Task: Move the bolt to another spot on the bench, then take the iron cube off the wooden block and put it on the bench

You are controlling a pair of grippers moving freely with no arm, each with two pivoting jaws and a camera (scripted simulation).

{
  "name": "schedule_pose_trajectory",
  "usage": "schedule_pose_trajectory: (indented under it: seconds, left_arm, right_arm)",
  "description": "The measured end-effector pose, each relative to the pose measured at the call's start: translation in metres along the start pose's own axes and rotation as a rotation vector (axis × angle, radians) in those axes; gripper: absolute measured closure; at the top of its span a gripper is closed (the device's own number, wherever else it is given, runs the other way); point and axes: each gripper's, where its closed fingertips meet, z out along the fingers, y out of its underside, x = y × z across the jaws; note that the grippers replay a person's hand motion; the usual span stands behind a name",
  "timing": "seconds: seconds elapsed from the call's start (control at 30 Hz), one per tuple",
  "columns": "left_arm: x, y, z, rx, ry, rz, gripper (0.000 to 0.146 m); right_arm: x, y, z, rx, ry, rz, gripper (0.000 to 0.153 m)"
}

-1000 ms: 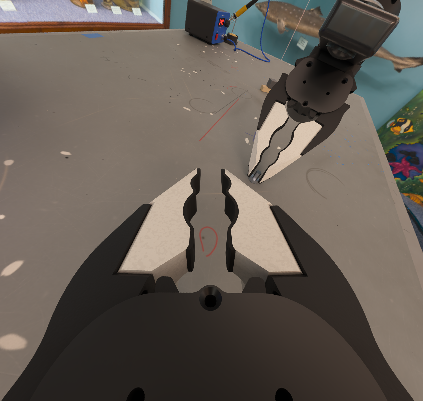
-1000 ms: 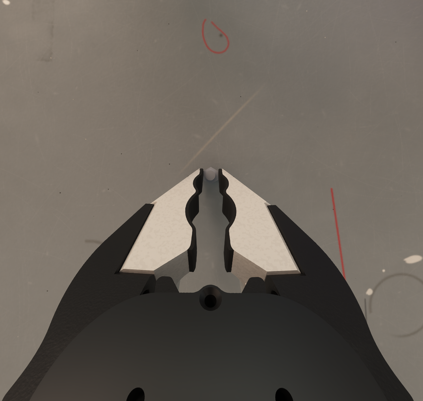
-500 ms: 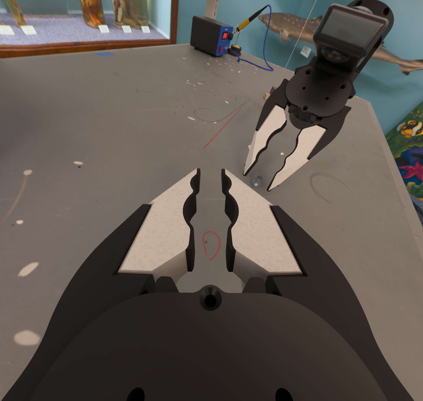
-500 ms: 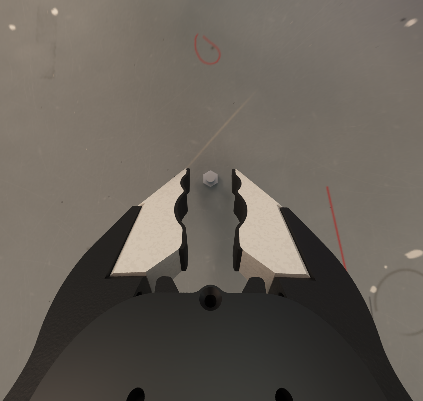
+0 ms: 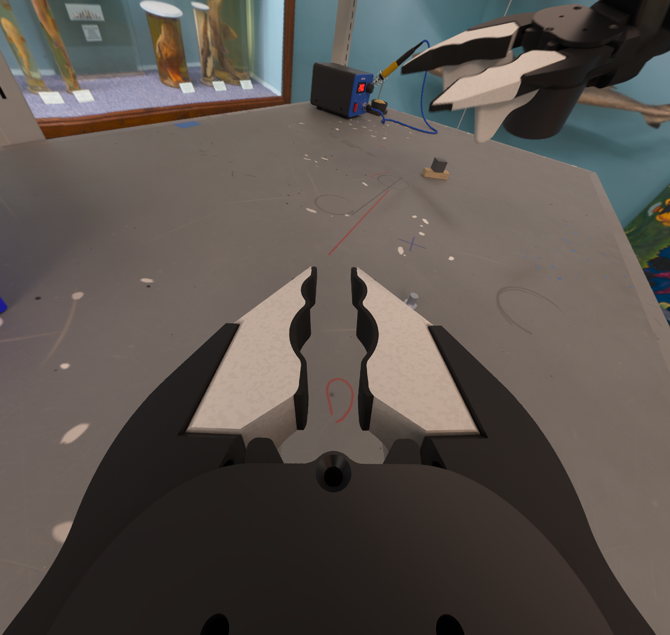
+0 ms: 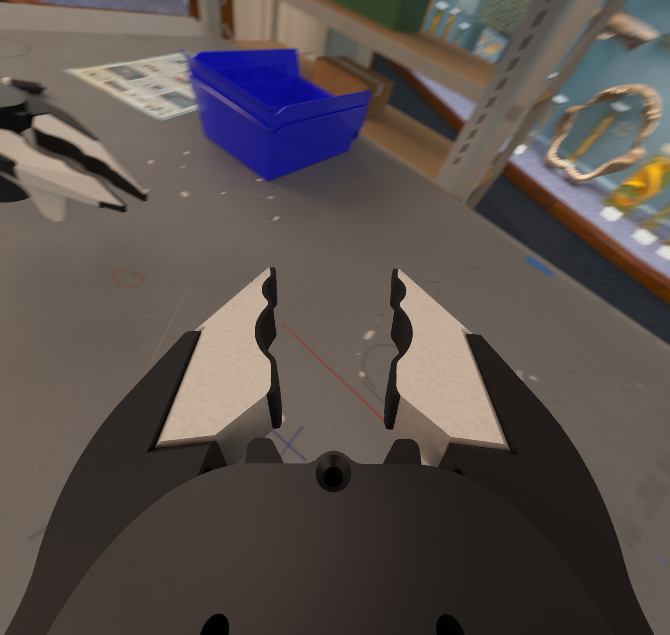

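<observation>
The small grey bolt [image 5: 411,298] stands on the grey bench [image 5: 181,237], just right of my left gripper's right finger. The dark iron cube [image 5: 438,164] sits on the small wooden block [image 5: 435,175] far off near the bench's right edge. My left gripper [image 5: 333,273] hovers low over the bench, its jaws a narrow gap apart and empty. My right gripper [image 5: 417,88] is high in the air, above and beyond the cube, open and empty. In the right wrist view its jaws [image 6: 333,273] stand wide apart over bare bench. The bolt, cube and block are out of that view.
A soldering station [image 5: 340,90] with a blue cable stands at the far bench edge. A blue bin [image 6: 275,121] and a printed sheet [image 6: 137,81] lie beyond my left gripper [image 6: 123,197]. A shelf upright [image 6: 507,74] stands past the bench edge.
My right gripper opened and let go of the bolt, then rose and swung away from the bench, opening wider. The bolt stays standing on the bench. My left gripper's view tilted upward slightly.
</observation>
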Motion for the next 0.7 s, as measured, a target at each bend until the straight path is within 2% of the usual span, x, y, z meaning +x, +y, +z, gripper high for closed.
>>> schedule_pose_trajectory:
  seconds: [0.13,0.27,0.5,0.7]
  left_arm:
    - [-0.005,-0.004,-0.002,0.03,-0.042,0.021,0.127]
    - [-0.013,-0.009,-0.005,0.067,-0.1,0.06,0.126]
    - [-0.016,-0.008,-0.003,0.078,-0.149,0.138,0.127]
    - [-0.01,-0.008,0.001,0.087,-0.146,0.194,0.129]
  right_arm:
    - [0.036,-0.007,-0.035,0.051,0.154,0.001,0.095]
    - [0.075,0.004,-0.07,0.014,0.291,0.002,0.104]
    - [0.144,0.05,-0.128,-0.146,0.492,0.036,0.113]
    - [0.182,0.102,-0.16,-0.303,0.553,0.119,0.115]
